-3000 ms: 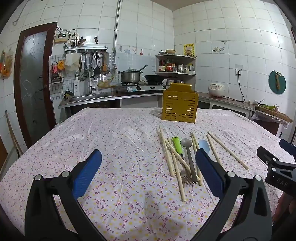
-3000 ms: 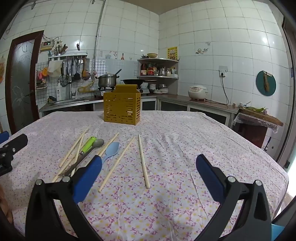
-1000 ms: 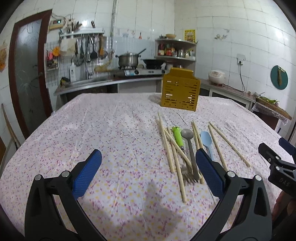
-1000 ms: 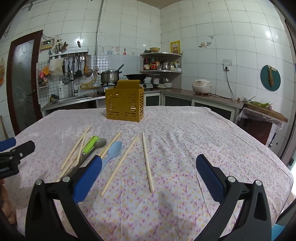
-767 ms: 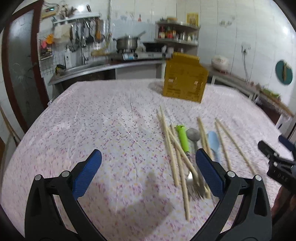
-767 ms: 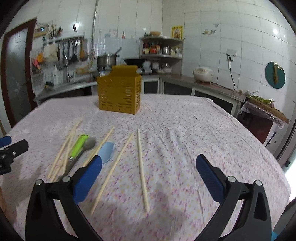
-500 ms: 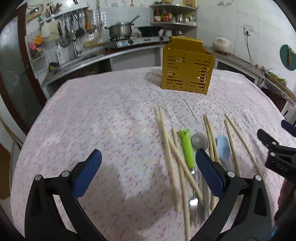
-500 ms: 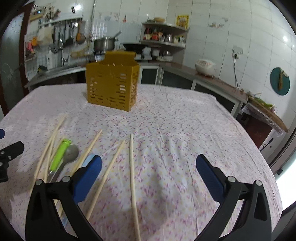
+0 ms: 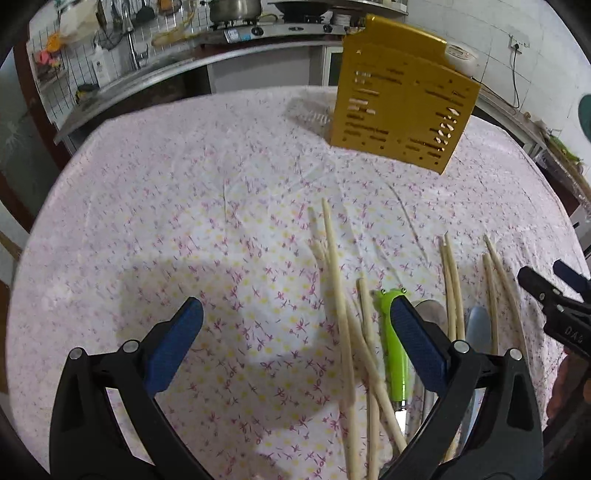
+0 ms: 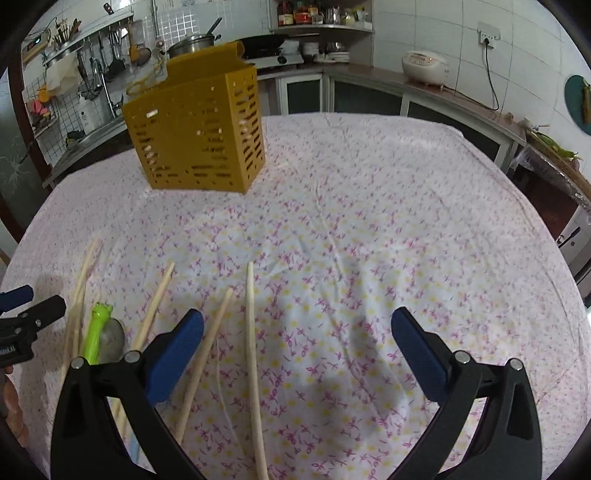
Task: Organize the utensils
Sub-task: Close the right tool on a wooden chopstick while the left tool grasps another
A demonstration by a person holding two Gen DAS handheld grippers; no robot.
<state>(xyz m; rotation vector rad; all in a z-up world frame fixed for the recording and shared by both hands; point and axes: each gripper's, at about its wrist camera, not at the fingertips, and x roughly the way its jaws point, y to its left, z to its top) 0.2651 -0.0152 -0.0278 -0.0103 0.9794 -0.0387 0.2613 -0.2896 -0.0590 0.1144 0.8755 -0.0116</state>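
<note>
A yellow slotted utensil holder (image 9: 400,103) stands upright at the far side of the floral tablecloth; it also shows in the right wrist view (image 10: 199,136). Several wooden chopsticks (image 9: 338,295) lie scattered, with a green-handled utensil (image 9: 393,347), a metal spoon (image 9: 430,312) and a light blue spoon (image 9: 478,328) among them. My left gripper (image 9: 295,343) is open and empty, just above the left side of the pile. My right gripper (image 10: 295,343) is open and empty above a long chopstick (image 10: 253,354). The green-handled utensil (image 10: 96,330) and the metal spoon (image 10: 112,341) lie at its left.
The table (image 10: 369,229) has a pink floral cloth and rounded edges. Behind it are a kitchen counter with a stove and pot (image 9: 232,7), a rice cooker (image 10: 424,68) and a sink area with hanging tools (image 10: 92,70). A side table (image 10: 554,162) stands at right.
Both grippers have risen and tilted downward over the table, moving forward toward the utensils. The holder now looks closer. Both stay open and empty.
</note>
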